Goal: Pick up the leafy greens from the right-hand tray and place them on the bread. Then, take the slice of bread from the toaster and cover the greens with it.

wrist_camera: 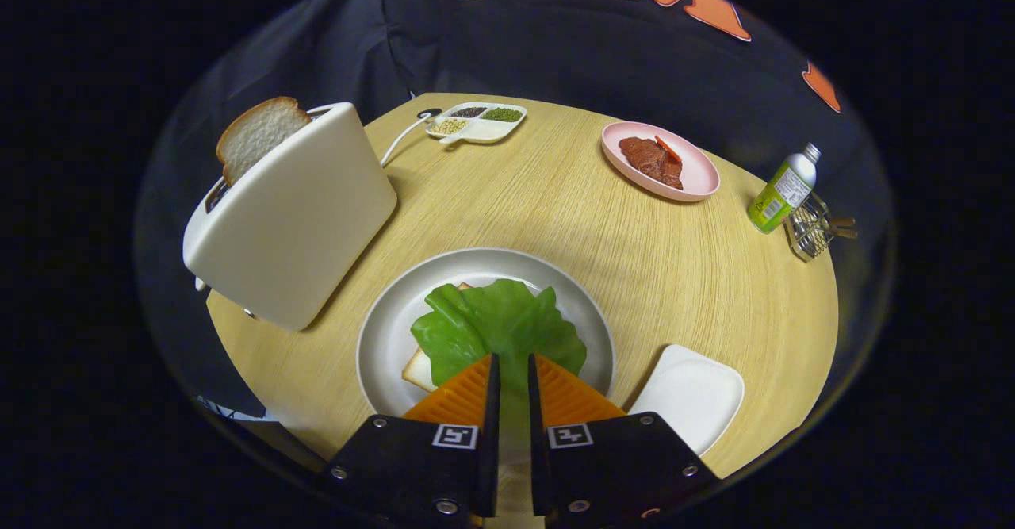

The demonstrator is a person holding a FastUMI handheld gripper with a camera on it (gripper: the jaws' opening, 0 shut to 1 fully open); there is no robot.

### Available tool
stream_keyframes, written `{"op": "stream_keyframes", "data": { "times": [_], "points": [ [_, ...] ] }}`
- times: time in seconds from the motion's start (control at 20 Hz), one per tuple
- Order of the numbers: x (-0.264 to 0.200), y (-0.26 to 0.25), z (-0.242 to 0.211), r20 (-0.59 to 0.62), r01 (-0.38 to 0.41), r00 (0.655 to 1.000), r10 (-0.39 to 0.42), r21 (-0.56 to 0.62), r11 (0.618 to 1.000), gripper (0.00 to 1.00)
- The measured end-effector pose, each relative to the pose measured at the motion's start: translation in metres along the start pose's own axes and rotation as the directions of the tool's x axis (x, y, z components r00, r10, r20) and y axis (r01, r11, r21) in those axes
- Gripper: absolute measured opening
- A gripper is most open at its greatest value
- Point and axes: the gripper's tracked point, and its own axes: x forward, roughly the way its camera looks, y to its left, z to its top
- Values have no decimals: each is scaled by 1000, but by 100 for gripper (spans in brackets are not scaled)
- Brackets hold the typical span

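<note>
Beyond the plate [388, 331], up-left of the gripper [510, 378], the toaster's bread slice [258, 134] was seen upright; the lettuce [496, 327] was pinched between nearly closed fingers.

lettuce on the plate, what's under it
A bread slice shows under the lettuce, on the plate. Most of it is covered. The gripper grips the lettuce.

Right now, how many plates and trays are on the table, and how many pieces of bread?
Round plates: 2, the white plate under the greens and the pink plate.
Trays: 2, the white tray and the divided tray.
Bread: 2, toaster slice and plate slice.
Total: 6.
</note>
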Motion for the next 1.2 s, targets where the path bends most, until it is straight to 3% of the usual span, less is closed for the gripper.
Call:
{"op": "stream_keyframes", "data": {
  "times": [0.35, 0.65, 0.7, 0.8, 1.2],
  "points": [
    [-48, 36, 58, 105, -107, 989, 102, 40, 993, 31],
    [-88, 82, 126, 178, -168, 971, 162, 15, 986, 67],
    [-89, 88, 137, 188, -161, 969, 158, 3, 987, 79],
    [-94, 103, 152, 180, -149, 972, 150, -17, 989, 91],
    [-84, 170, 187, 98, -155, 982, 158, -42, 987, 93]
  ]
}}
